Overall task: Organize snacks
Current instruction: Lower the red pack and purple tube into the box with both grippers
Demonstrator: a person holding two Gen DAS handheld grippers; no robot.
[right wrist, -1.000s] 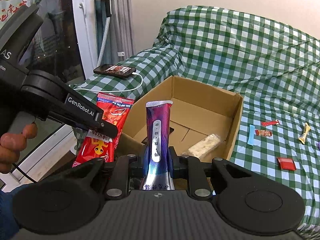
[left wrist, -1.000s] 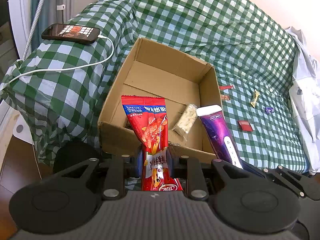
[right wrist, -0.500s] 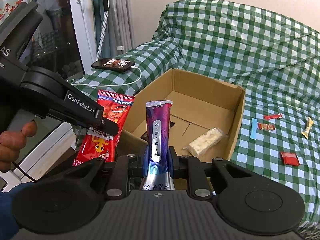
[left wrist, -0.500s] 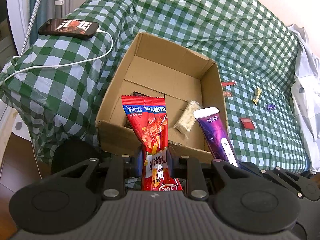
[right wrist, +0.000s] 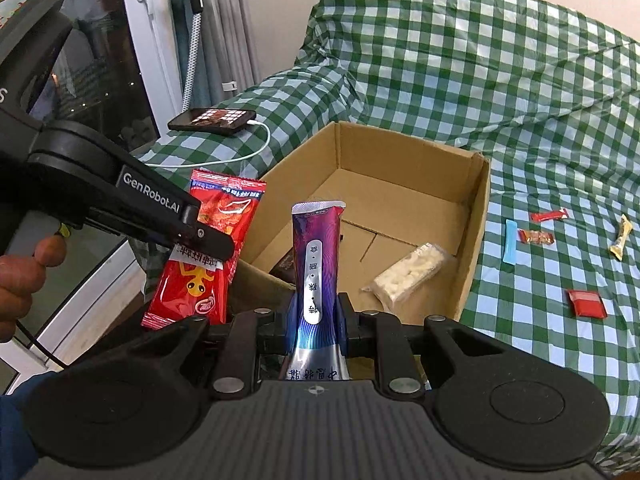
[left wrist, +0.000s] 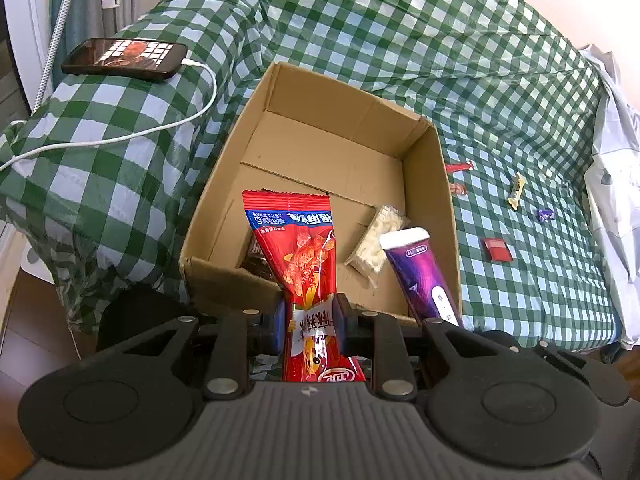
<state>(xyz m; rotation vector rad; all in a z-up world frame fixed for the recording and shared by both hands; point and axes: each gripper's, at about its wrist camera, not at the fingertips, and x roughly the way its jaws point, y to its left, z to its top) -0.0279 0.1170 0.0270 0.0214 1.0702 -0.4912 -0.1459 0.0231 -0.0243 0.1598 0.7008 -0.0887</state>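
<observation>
My left gripper (left wrist: 309, 320) is shut on a red snack packet (left wrist: 298, 256), held upright over the near edge of an open cardboard box (left wrist: 448, 208). My right gripper (right wrist: 316, 320) is shut on a purple snack packet (right wrist: 316, 252), also upright at the box's near edge (right wrist: 476, 232). The purple packet shows in the left wrist view (left wrist: 420, 276), the red packet and left gripper in the right wrist view (right wrist: 208, 256). Inside the box lie a white rice bar (left wrist: 376, 240) (right wrist: 408, 276) and a dark packet (left wrist: 256, 260).
The box sits on a green checked cloth (left wrist: 360, 20). Several small snacks lie right of the box: a red square (right wrist: 587, 303), a blue stick (right wrist: 510, 246), a yellow bar (right wrist: 621, 238). A phone (left wrist: 124, 58) on a white cable lies at the left.
Both grippers have moved a little closer to the box with their packets still held. The box looks larger and nearer in both views.
</observation>
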